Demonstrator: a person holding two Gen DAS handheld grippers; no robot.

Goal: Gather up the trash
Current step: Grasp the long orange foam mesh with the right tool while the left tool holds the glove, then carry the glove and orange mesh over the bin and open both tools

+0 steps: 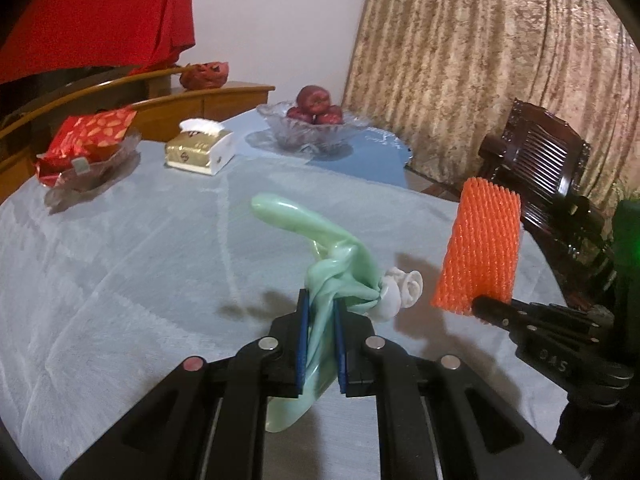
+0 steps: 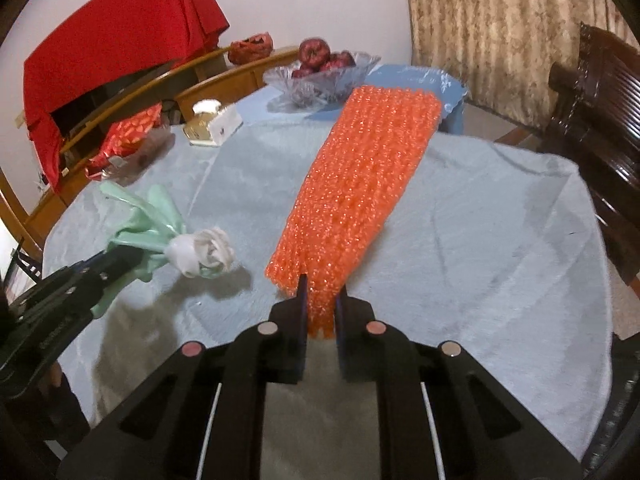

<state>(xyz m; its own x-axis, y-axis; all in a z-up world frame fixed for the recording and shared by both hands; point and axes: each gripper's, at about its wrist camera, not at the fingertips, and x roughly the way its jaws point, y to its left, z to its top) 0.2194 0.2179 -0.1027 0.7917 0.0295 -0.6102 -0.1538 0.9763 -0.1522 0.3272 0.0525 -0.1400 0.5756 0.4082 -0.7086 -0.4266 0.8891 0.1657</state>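
Trash is held above the surface [image 1: 120,240] on both sides. The left hand-held gripper [image 1: 320,312] pinches a crumpled pale green plastic bag [image 1: 332,272] between its blue pads, and a white wad of tissue [image 1: 400,292] is caught in the bag's twisted end, off the cloth. The right hand-held gripper [image 2: 322,304] is pressed onto the lower edge of an orange foam fruit net [image 2: 360,184], which stands up and away from the fingers, clear of the cloth. Farther back on the surface sit a glass bowl of red apples [image 1: 316,112], a gold tissue box [image 1: 200,152] and a dish with red packets [image 1: 88,140].
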